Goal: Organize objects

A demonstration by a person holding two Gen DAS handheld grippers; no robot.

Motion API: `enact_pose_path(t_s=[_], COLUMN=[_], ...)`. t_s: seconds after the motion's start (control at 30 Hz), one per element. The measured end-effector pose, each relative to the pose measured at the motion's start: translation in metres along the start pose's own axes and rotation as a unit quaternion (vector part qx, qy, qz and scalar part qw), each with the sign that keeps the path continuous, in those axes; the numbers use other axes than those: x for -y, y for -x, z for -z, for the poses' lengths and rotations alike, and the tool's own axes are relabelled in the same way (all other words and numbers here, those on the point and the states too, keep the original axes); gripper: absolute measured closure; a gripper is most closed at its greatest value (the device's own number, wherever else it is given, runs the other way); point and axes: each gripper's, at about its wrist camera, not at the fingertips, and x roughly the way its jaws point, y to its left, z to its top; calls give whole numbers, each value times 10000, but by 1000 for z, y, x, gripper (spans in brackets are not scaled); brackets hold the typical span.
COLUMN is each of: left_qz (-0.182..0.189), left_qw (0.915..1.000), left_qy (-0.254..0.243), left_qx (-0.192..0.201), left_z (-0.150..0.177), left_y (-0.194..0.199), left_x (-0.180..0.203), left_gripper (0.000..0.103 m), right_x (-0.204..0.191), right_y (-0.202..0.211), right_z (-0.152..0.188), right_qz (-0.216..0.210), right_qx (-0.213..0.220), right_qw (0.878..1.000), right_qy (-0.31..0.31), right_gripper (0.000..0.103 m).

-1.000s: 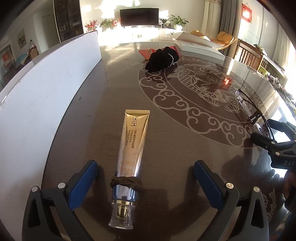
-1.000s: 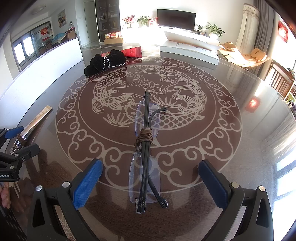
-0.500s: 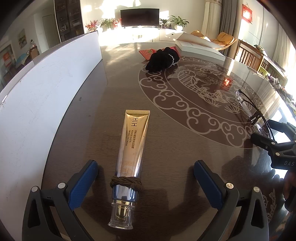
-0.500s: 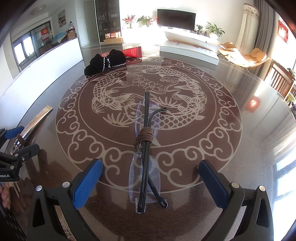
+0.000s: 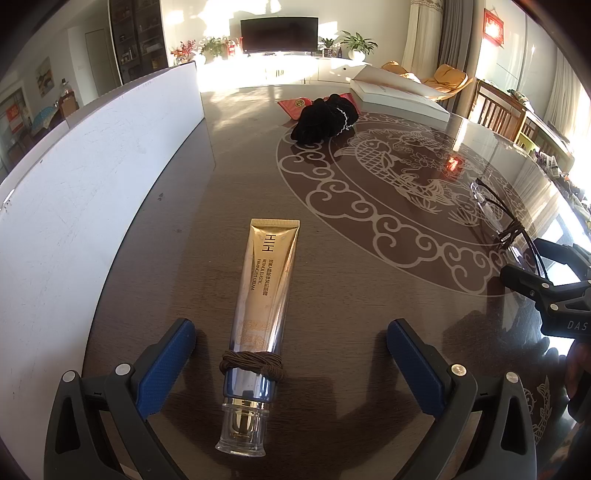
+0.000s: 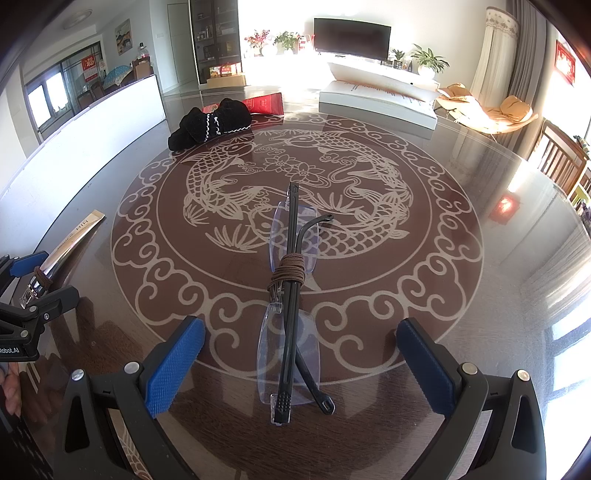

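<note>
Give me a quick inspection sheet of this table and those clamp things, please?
Surface: glossy brown table with fish medallion.
Job's things: gold cream tube, brown cord round its neck; folded glasses, cord round the middle.
Clutter: black cloth, red packet, white box, white board.
Grippers: left gripper open, straddling the tube; right gripper open, straddling the glasses.
Cables: nothing seen.
Surroundings: living room, television, plants, chairs.

A home living room (television (image 6: 352, 36), potted plants (image 6: 428, 61), armchairs (image 6: 491, 109)).
</note>
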Motion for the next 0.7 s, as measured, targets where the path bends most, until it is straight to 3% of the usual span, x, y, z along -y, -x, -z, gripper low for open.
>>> enact_pose_path(t_s=[0.7], left_qz=[-8], left_qw=[10000], left_qy=[2], left_qx=[2], left_z=[-1], left_y=[-1], left_x=[1], left_gripper=[0], right_x=[0], right_y=[0], right_z=[0], right_qz=[0], right_qx=[1], right_qw=[10000], right_qy=[0], right_gripper=[0])
